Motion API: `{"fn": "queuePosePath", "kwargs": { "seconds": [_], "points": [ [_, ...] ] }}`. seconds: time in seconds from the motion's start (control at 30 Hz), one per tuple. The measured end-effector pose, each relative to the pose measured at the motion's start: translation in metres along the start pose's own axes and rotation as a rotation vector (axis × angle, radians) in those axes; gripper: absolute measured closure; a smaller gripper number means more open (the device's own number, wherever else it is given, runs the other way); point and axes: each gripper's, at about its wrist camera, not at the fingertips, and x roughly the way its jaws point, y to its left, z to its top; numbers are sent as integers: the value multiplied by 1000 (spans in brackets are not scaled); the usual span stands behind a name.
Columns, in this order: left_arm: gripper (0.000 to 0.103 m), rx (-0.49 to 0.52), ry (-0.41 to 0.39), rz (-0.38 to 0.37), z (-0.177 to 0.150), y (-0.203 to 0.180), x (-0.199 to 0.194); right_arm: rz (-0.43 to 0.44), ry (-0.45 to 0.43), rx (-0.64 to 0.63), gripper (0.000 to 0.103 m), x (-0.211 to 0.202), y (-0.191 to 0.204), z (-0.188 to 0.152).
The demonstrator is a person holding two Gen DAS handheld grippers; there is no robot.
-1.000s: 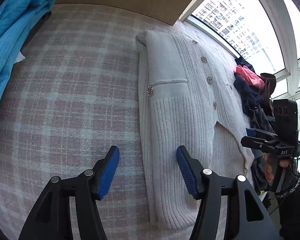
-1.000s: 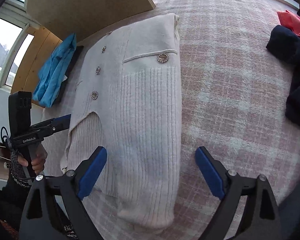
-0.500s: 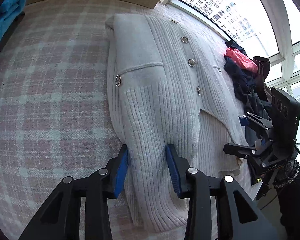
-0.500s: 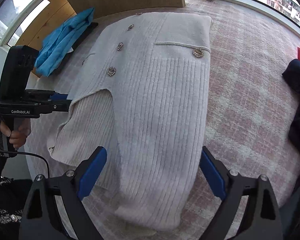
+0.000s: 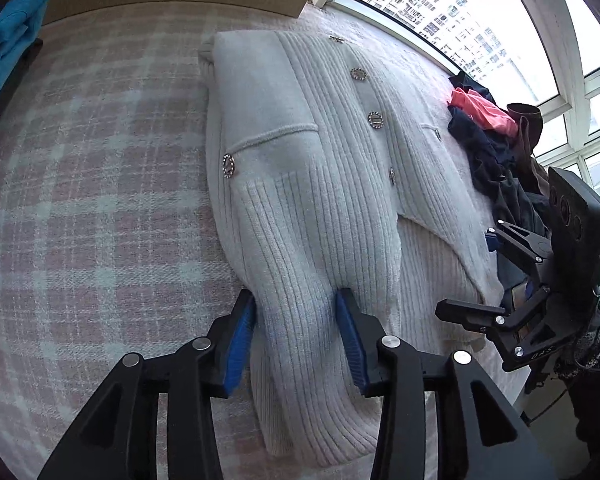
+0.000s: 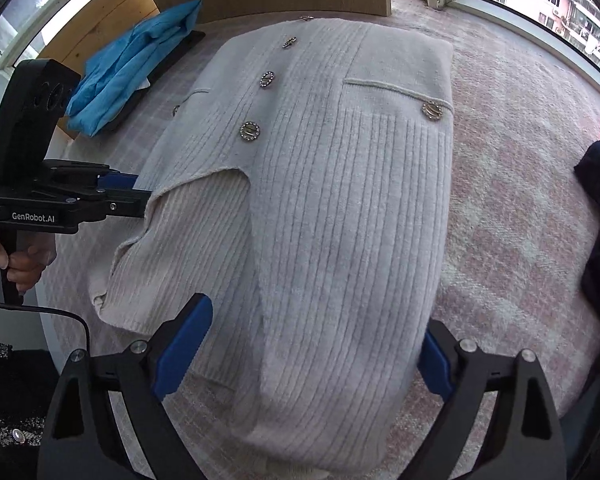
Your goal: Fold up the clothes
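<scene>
My left gripper [image 5: 296,336] has just closed on the cardigan [image 5: 300,184] sleeve; right gripper [image 6: 312,344] gapes wide nearby, so I'll fold next

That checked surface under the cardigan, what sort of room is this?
Probably a home room high in a flat, by a bay window looking onto apartment blocks. A cream cardigan lies on a plaid cover, with a clothes pile beside it.

Blue garment [image 5: 4,52] cut off left
</scene>
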Motion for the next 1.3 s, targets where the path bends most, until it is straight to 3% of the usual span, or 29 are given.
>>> {"fn": "queuePosePath", "kwargs": {
  "seconds": [0.17,0.27,0.5,0.6,0.7,0.73,0.77,0.93,1.0,1.3],
  "points": [
    [59,34,-6,47,0,-11,3,-109,-22,68,0,9,13,2],
    [61,42,-11,52,-1,-12,3,-169,-26,60,0,17,23,4],
    [71,49,-11,32,0,-12,2,-116,-51,101,2,9,9,2],
    [72,57,-11,32,1,-14,2,-122,-55,98,8,5,4,0],
    [76,65,-16,30,1,-15,2,-98,-74,119,25,-1,-2,-1],
    [76,70,-18,30,1,-17,2,-83,-78,130,44,-3,-3,0],
    [77,73,-18,31,1,-18,2,-75,-75,132,54,-4,-2,0],
    [79,86,-25,29,1,-22,3,-87,-42,65,55,-21,-14,-12],
    [81,92,-32,31,0,-23,3,-74,-37,82,67,-21,-15,-12],
    [84,66,-76,-24,0,-27,-9,65,-101,169,74,-35,-10,-9]
  ]
}}
